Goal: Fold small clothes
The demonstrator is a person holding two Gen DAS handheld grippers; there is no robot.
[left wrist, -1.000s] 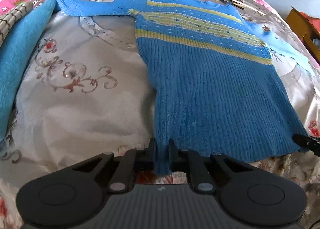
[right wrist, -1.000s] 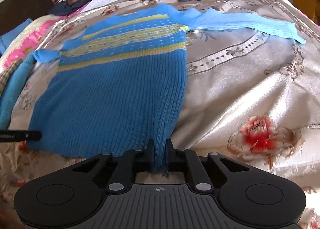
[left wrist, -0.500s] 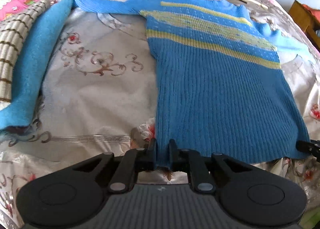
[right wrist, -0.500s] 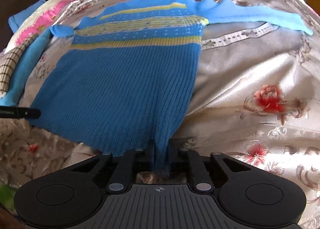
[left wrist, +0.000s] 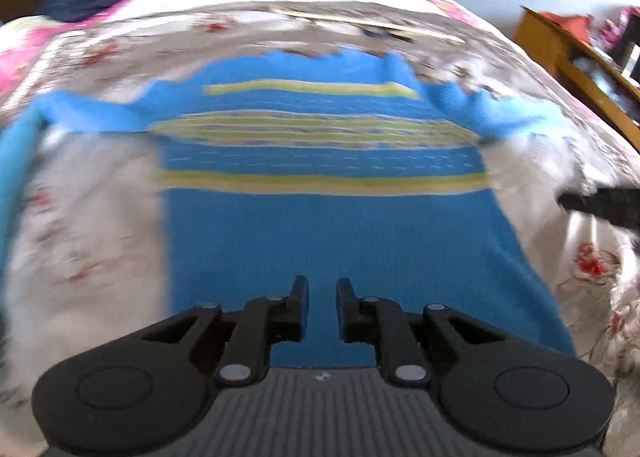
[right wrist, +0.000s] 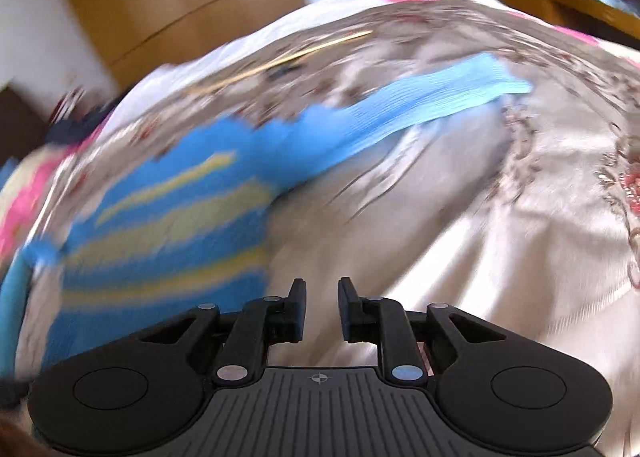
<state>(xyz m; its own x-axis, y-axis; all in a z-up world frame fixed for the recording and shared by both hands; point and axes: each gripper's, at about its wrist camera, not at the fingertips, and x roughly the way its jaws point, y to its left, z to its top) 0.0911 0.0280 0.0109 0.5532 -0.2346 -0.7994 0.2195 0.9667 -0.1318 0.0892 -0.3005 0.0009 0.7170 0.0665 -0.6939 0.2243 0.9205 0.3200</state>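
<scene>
Both grippers are released: the left gripper [left wrist: 322, 286] hovers over the hem of the blue ribbed sweater with yellow stripes [left wrist: 320, 225], spread flat on the floral satin bedspread [left wrist: 88, 217]; the right gripper [right wrist: 322, 286], jaws just opened with nothing between them, is over bare bedspread beside the sweater's edge.

Both tools look alike in the two wrist views. The left tongs [left wrist: 322, 289] and the right tongs [right wrist: 322, 289] are matte black plastic: two short, flat, upright fingers [left wrist: 300, 297] on angled link arms, each arm pinned by a round silver rivet [left wrist: 235, 372]. Behind them sits a wide body with a round, dished disc [left wrist: 115, 388] at either side and a grey ribbed centre panel [right wrist: 320, 409] carrying a small crosshair mark [right wrist: 319, 378].
</scene>
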